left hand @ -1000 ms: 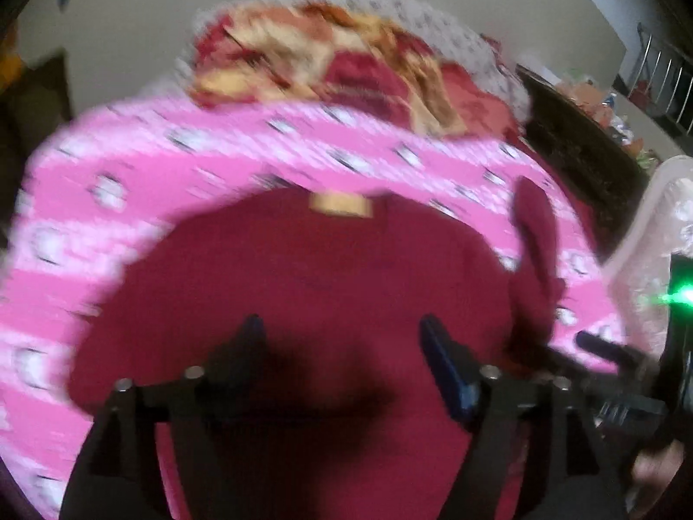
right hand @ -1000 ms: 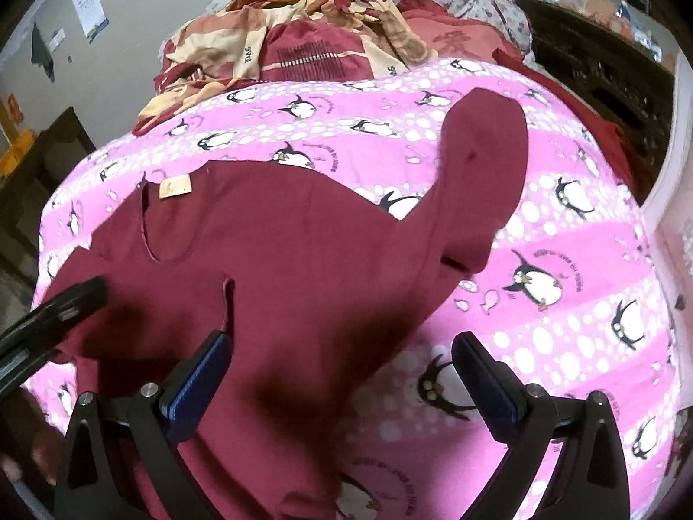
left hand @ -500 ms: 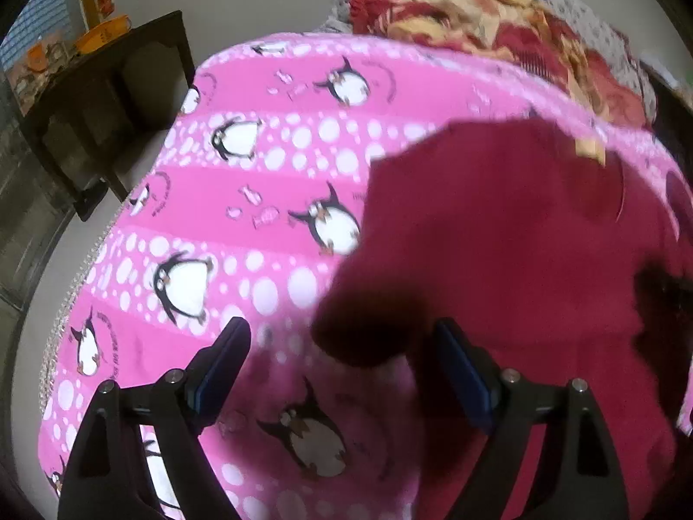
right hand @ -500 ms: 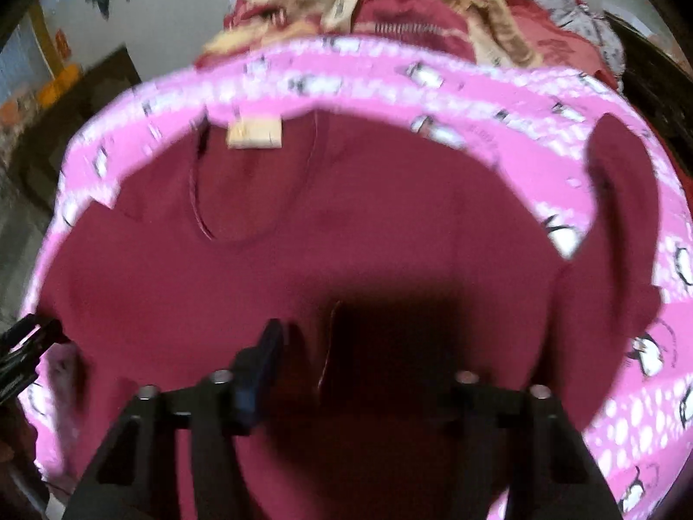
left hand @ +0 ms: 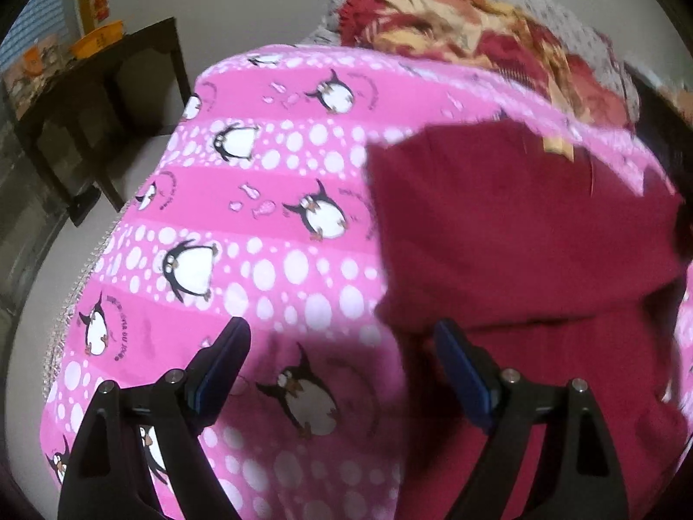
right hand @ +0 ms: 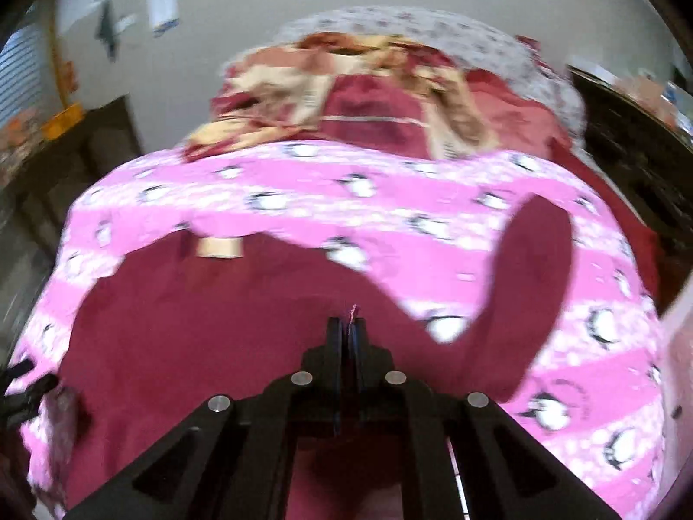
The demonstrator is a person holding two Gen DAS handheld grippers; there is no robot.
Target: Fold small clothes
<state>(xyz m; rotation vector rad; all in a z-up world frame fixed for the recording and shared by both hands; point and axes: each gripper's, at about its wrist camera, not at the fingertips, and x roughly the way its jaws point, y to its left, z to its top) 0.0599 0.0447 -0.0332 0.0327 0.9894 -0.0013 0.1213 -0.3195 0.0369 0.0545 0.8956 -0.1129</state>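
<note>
Maroon long-sleeved knit top [right hand: 225,325] spread flat on pink penguin-print bedsheet [right hand: 433,199], filling centre and lower left of right wrist view; filling right half of left wrist view [left hand: 519,238]. Beige neck label [right hand: 218,247] at upper left of garment, blurred. One sleeve [right hand: 532,268] lying out to the right, curving up over the sheet.

Right gripper [right hand: 348,329] at bottom centre of its frame, black fingers pressed together, pinching a thin ridge of maroon fabric at the tips; a sliver of pink sheet visible just above the pinch point.

Left gripper [left hand: 342,346] at bottom of its frame, fingers spread wide, blue pads [left hand: 454,368] facing inward. Nothing clamped: left finger over bare sheet, right finger over the garment's folded edge; contact with cloth not determinable.

Red-and-cream patterned crumpled blanket [left hand: 476,43] heaped at far end of bed, top of both frames. Dark wooden table [left hand: 99,99] at upper left in left wrist view. Heavy motion blur in right wrist view.
</note>
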